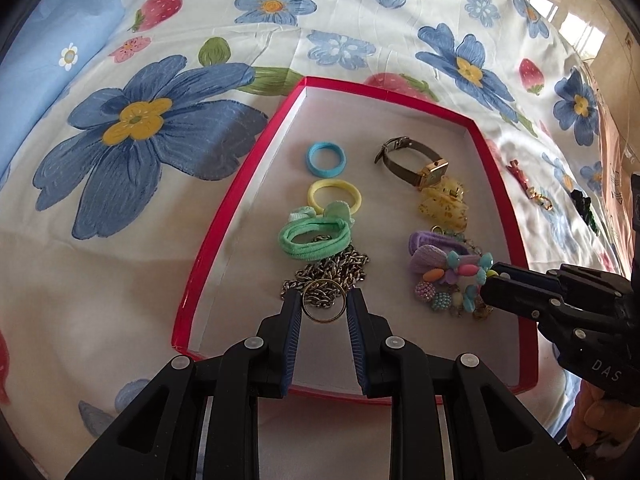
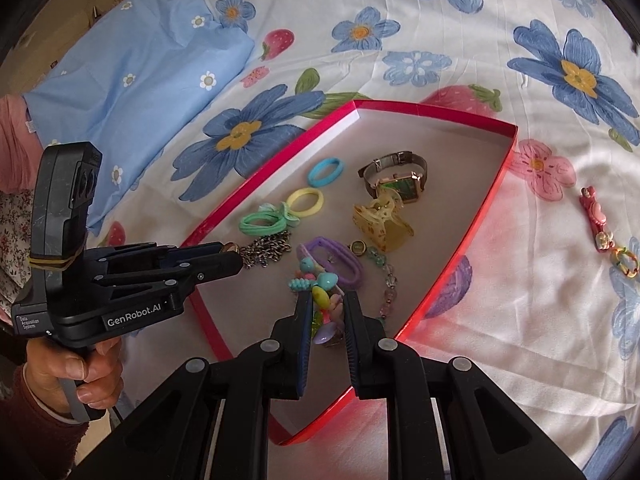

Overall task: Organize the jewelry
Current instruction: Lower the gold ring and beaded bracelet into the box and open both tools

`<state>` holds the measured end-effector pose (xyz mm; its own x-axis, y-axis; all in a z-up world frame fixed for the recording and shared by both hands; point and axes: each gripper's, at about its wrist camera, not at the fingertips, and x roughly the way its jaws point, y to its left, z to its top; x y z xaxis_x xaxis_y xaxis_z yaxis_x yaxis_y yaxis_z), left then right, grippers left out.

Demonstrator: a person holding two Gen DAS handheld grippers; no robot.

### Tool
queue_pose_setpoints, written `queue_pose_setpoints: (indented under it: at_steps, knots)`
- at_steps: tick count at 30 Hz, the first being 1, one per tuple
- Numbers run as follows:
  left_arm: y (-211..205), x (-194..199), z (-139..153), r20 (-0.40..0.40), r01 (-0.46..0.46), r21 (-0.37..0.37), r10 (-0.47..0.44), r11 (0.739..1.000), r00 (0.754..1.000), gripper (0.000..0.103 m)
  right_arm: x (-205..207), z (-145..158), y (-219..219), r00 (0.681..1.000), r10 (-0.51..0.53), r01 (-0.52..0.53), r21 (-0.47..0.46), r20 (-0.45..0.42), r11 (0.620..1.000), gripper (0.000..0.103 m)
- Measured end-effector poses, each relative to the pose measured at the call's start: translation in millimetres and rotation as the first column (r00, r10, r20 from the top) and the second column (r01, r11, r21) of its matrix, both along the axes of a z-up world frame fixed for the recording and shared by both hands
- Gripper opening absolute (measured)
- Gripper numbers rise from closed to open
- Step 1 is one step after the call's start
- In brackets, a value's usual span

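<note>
We are working over a bed spread with a white sheet printed with blue flowers and strawberries, a blue pillow at its far corner, and the red-rimmed box lid serves as our landmark. Inside the lid most of the sorting looks done: along its left wall sit a blue hair ring, a yellow hair ring and a green bow hair tie in a row, with a dark metal chain nearest us; toward its right wall lie a gold-cased watch, a yellow claw clip and a purple hair tie. Our left tool stands narrowly apart, its tips at either side of the brass ring at the chain's end; we judge it grips the ring, though contact on both sides is hard to confirm. Our right tool is pinching the colourful beaded bracelet, which hangs low over the near end of the lid, beside the purple tie. Outside the lid, beyond its right wall, a pink charm keychain is left on the sheet, and a dark object farther out is too small to name, so we judge the job near its end but unfinished. The bracelet's lower part is hidden between the tips, and the lid's near corner is cut off by our tools.
</note>
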<state>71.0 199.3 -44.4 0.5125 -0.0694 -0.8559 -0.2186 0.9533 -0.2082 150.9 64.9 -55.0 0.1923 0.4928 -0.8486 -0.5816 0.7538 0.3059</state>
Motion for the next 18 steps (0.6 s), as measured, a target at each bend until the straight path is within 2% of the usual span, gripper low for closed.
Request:
queue_pose_setpoints:
  at_steps: [5, 18]
  knots:
    - [1.0, 5.1, -8.8, -0.018, -0.003, -0.016, 0.002, 1.0, 1.0, 0.023, 3.6, -4.0, 4.6, 1.0, 0.006, -0.006, -0.011, 0.0, 1.0, 0.015]
    - [-1.3, 5.7, -9.1, -0.019, -0.009, -0.007, 0.009, 1.0, 1.0, 0.024, 7.1, -3.2, 2.2, 1.0, 0.006, -0.006, 0.007, -0.012, 1.0, 0.019]
